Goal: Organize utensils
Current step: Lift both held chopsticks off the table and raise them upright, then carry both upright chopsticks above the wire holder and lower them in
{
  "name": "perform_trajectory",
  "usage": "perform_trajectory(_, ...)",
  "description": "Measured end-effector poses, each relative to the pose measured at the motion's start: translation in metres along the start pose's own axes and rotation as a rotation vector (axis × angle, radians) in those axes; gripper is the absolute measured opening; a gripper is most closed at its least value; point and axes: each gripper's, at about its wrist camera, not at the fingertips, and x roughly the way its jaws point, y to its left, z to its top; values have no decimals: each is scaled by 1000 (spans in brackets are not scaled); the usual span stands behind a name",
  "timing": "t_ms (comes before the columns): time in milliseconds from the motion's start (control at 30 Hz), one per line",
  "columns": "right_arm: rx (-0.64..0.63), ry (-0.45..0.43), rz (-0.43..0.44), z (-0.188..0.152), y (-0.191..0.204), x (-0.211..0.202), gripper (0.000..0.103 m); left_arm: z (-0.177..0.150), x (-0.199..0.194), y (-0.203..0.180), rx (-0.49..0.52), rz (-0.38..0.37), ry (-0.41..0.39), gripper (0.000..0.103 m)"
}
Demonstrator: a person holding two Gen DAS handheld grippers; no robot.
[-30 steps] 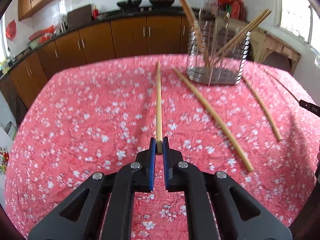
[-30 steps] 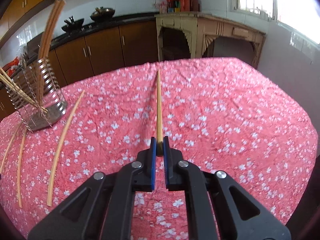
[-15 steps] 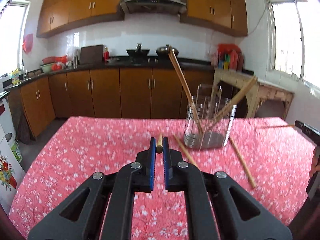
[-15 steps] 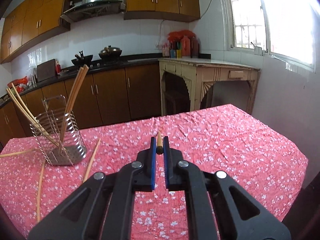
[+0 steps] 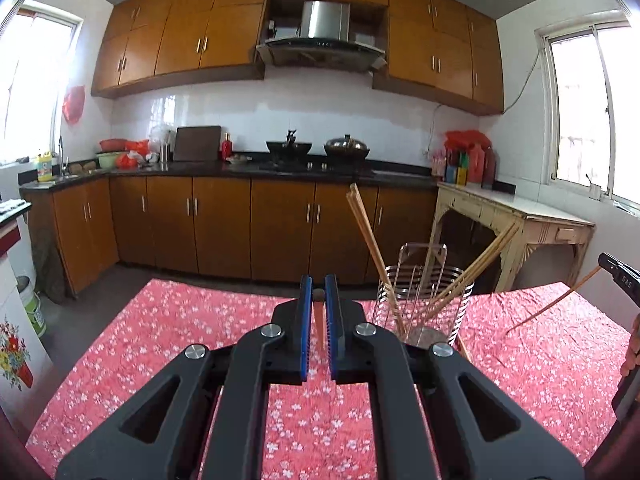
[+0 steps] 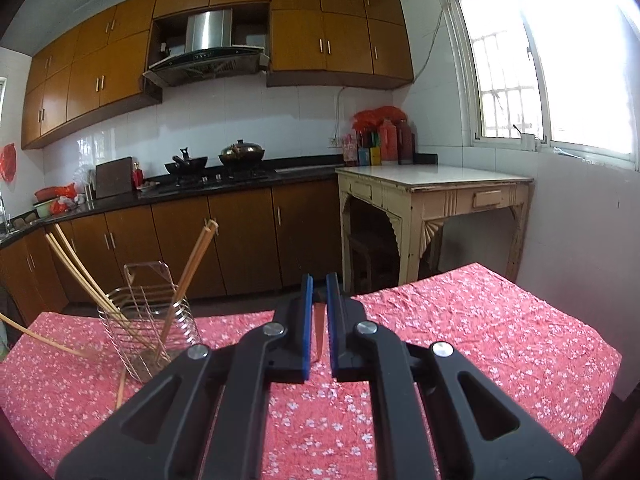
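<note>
My left gripper point(image 5: 319, 296) is shut on a wooden chopstick point(image 5: 319, 328) that hangs down between the blue pads, lifted off the table. My right gripper point(image 6: 319, 294) is shut on another chopstick point(image 6: 319, 336), also hanging down. A wire utensil holder point(image 5: 424, 304) with several chopsticks leaning in it stands on the red flowered tablecloth point(image 5: 180, 340), just right of my left gripper. In the right wrist view the holder point(image 6: 148, 320) is to the left. The right gripper and its chopstick point(image 5: 552, 304) show at the left wrist view's right edge.
A loose chopstick point(image 6: 120, 388) lies by the holder's base. The left-held chopstick point(image 6: 40, 338) enters at the left edge. Kitchen cabinets point(image 5: 240, 224) and a cream side table point(image 6: 432, 196) stand beyond the table's far edge.
Both grippers have lifted their chopsticks off the tablecloth and tilted up from looking down at the table to level. The chopsticks now hang down instead of pointing forward.
</note>
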Motion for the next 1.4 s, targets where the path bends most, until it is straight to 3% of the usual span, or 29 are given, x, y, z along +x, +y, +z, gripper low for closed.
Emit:
perform_trajectory(433, 47, -46, 121, 28, 4, -25, 8, 23, -12, 1, -31, -2, -75, 7)
perform_trajectory(967, 65, -67, 245, 54, 22, -45, 8, 39, -18, -2, -50, -38, -104, 7)
perform_trajectory(1400, 87, -224, 371, 135, 52, -70, 8, 126, -17, -25, -77, -106, -226, 7)
